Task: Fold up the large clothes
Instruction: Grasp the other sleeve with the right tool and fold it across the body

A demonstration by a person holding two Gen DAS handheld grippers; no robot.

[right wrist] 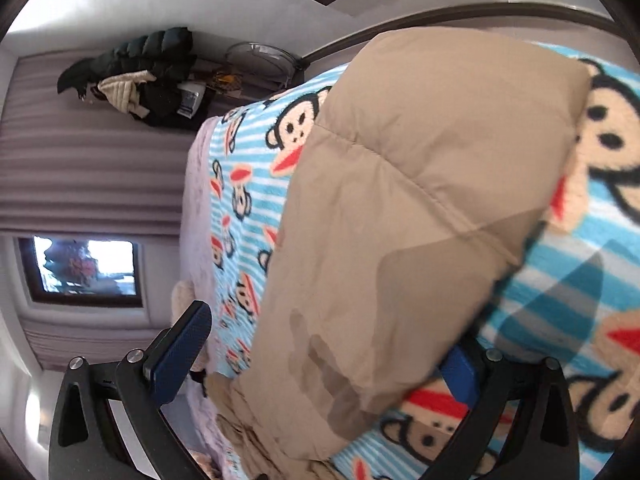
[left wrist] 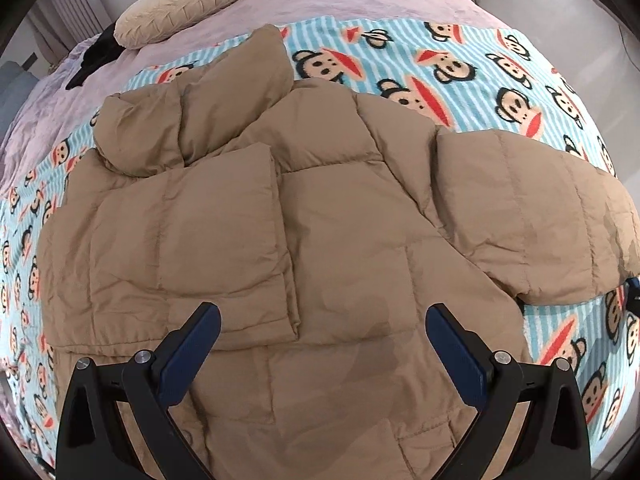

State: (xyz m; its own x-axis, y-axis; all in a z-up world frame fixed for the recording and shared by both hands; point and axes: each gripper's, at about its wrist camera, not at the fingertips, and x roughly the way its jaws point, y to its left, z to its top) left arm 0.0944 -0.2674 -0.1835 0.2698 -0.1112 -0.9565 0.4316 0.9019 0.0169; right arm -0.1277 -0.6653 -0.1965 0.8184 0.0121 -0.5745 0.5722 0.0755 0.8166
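Tan quilted puffer jacket [left wrist: 320,240] lies on a blue-striped monkey-print blanket [left wrist: 460,68]. Left gripper [left wrist: 323,320] hovers spread above it; right gripper [right wrist: 324,344] spread around its sleeve [right wrist: 400,200].

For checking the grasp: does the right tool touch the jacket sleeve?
Touching. The right wrist view shows the sleeve lying between the right tool's open fingers, covering the right finger.

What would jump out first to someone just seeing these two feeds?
A big tan puffer jacket fills the middle of the left wrist view, one sleeve already folded across its body, the other sleeve still spread out to the right. It lies on a blue-striped monkey-print blanket over the bed. The left gripper hovers open over the jacket's lower part, while the right gripper is open around the outstretched sleeve.
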